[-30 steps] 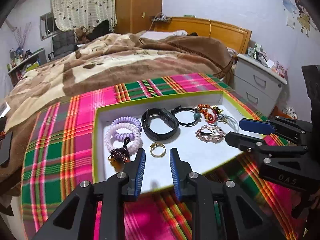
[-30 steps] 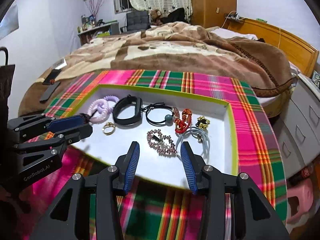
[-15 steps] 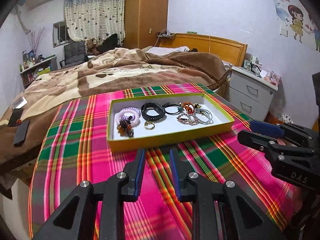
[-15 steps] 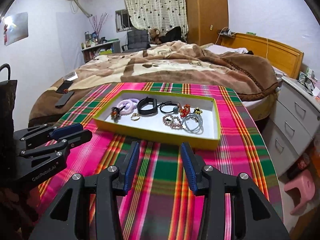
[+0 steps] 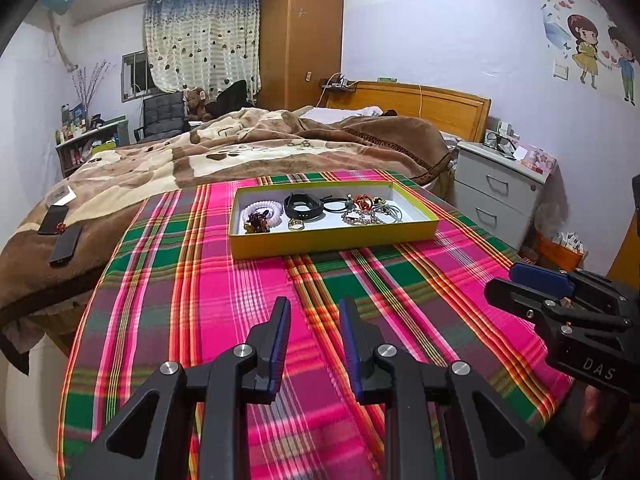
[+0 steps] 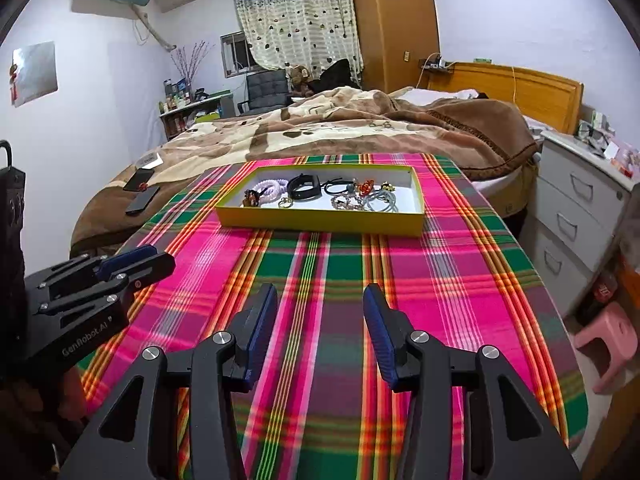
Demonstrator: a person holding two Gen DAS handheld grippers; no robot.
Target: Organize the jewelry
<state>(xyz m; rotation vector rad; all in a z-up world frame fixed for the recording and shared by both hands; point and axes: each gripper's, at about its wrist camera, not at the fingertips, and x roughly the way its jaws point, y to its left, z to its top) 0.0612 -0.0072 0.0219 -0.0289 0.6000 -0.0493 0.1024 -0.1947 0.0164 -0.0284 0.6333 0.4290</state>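
Both pairs of blue-padded fingers stand apart with nothing between them: the left gripper (image 5: 314,312) with a narrow gap, the right gripper (image 6: 320,300) spread wider, both hovering over the near end of the plaid tablecloth (image 5: 224,296), well apart from the jewelry. Behind the table lies a bed under a brown blanket (image 5: 224,152), with 2 phones (image 5: 60,232) near its edge. At the cloth's far end sits a yellow-sided tray (image 5: 332,236) with a white floor. Inside it, from left to right, lie pale spiral hair ties (image 5: 264,210), a black wristband (image 5: 303,206), a gold ring (image 5: 296,224) and a cluster of bracelets (image 5: 370,212).
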